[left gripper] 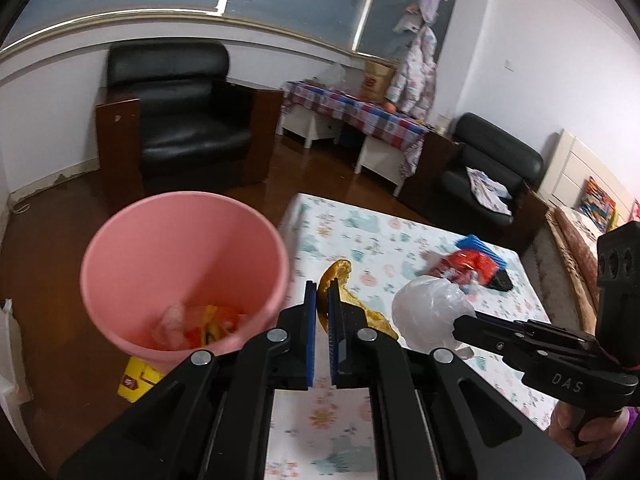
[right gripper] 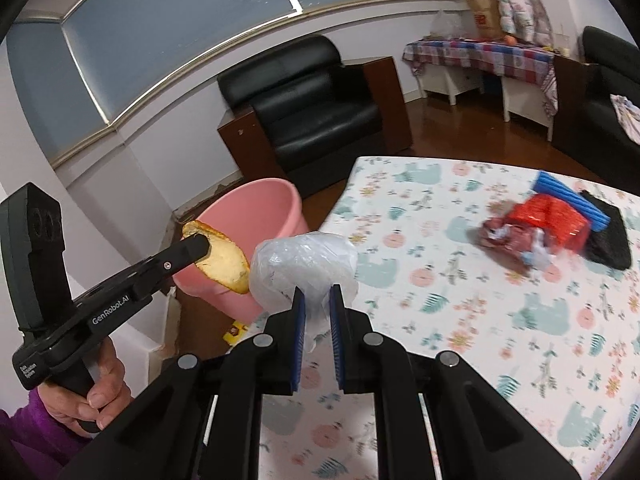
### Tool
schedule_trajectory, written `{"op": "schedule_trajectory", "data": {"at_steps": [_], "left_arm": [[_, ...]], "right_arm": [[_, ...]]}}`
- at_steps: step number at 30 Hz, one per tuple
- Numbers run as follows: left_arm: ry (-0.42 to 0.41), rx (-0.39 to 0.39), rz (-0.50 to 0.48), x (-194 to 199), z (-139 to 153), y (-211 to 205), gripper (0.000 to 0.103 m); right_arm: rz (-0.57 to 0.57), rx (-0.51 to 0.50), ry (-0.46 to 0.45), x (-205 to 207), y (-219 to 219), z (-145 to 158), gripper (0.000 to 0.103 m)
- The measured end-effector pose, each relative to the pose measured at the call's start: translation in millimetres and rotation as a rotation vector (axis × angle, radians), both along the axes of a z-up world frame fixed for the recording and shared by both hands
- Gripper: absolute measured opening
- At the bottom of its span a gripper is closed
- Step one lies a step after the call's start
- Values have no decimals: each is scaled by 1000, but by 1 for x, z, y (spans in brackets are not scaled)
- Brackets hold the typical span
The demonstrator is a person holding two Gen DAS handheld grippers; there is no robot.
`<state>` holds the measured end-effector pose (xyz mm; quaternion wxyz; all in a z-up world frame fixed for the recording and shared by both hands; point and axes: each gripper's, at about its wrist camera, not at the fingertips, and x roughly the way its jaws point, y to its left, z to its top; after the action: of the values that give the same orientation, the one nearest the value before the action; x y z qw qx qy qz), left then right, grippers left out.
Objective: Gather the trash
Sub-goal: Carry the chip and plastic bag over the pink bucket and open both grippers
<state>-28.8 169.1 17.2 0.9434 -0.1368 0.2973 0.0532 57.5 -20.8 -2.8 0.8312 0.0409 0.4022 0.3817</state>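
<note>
Pink plastic bucket (left gripper: 184,276) sits on the brown floor right beside the worktop (left gripper: 400,236) with the flowery cloth, and it already has some scraps at the bottom. The left gripper (left gripper: 322,300) has its fingers squeezed on a floppy orange-yellow peel (left gripper: 340,276). The peel hangs just by the bucket's rim, not yet over the hole. The right gripper (right gripper: 317,304) has its fingers pinched on a tail of a puffy white plastic bag (right gripper: 304,264), which is up in the air over the edge of the worktop.

I think the job now is to drop both bits into the bucket. To do it well, each hand should go right over the middle of the opening before the fingers let go, because the peel is floppy and could catch on the rim. The bag is light and may float sideways, so it should go low into the bucket first.

More trash waits on the worktop: a red crinkly wrapper (right gripper: 556,216), a blue ridged thing (right gripper: 572,196) and something black (right gripper: 608,232). A yellow packet (left gripper: 138,378) lies on the floor under the bucket's edge.
</note>
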Motion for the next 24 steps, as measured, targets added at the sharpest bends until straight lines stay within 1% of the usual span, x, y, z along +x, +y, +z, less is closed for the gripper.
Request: {"op": "schedule_trajectory", "data": {"at_steps": [5,12,18,24], "left_arm": [[-7,-1,62,-7,1,21,5],[1,20,161,-17,3,52,5],[37,24,245,-22,-3,75,5],[59,24,300,-21,-9,91,5]], "right_arm": [[24,-2,-13,4,19,4,12],[59,16,-6,13,51,8,12],[120,20,-8,15,85,12,12],[169,9,-21,16,113,14,12]]}}
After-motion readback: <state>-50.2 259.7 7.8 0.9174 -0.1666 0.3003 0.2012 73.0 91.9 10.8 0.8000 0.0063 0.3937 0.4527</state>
